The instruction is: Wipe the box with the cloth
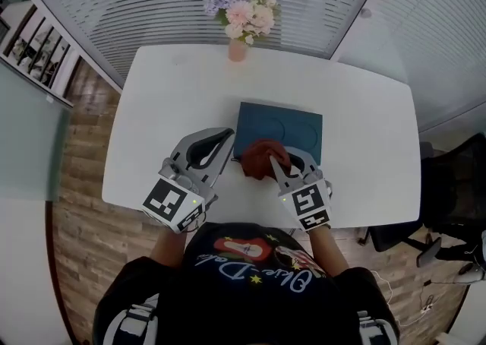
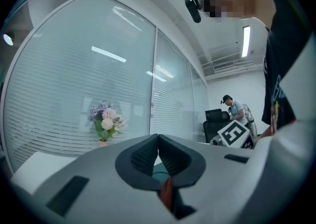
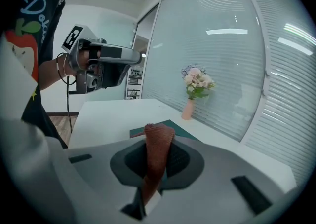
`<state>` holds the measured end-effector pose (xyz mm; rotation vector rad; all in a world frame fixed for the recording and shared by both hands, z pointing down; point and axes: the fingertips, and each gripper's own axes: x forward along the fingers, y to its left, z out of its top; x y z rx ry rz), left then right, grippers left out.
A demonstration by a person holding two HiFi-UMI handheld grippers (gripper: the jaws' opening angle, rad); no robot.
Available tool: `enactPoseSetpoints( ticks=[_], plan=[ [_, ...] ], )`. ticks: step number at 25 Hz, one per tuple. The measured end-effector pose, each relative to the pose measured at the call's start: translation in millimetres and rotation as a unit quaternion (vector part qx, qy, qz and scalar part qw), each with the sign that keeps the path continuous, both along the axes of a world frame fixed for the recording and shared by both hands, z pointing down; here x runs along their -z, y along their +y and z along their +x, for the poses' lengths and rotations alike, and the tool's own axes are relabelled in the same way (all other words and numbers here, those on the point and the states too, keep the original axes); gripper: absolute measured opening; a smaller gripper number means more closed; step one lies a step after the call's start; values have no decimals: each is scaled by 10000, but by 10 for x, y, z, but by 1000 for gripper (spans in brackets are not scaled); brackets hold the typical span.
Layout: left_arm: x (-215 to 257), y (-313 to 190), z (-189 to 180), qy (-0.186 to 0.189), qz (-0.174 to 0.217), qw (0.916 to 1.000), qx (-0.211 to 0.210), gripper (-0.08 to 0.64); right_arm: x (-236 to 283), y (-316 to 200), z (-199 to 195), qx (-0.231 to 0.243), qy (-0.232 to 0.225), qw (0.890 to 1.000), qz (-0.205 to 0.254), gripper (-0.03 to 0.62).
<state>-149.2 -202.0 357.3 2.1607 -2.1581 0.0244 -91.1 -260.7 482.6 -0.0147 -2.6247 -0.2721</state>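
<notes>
The cloth (image 1: 262, 158), a reddish-brown bunch, sits at the near left corner of the box (image 1: 292, 127), partly over its near edge. The box is flat and dark teal, with faint round outlines on its lid, and lies near the middle of the white table (image 1: 175, 100). The right gripper (image 1: 279, 161) has its jaws clamped on the cloth: in the right gripper view a fold of it stands up between the dark pads and a strip hangs down through the gap. The left gripper (image 1: 225, 138) is closed with its jaws pressed together and nothing between them (the teal and red glimpsed below the tips in its own view lie beyond the jaws). Its tips point at the box's left edge, just beside it; whether they touch it cannot be told. At the table's far edge a pink vase of flowers (image 1: 243, 20) stands well apart from the box, before a wall of glass with white blinds.
</notes>
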Motion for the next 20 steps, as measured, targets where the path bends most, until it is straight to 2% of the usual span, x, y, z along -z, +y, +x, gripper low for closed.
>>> enactPoseSetpoints(
  ticks=[11, 20],
  plan=[
    [-18, -391, 335, 42, -7, 9973, -734, 3, 10, -598, 607, -1190, 56, 9928, 92, 28],
    [-29, -589, 572, 52, -23, 9934, -1149, 3, 93, -924, 1029, -1900, 11, 9815, 212, 28]
  ],
)
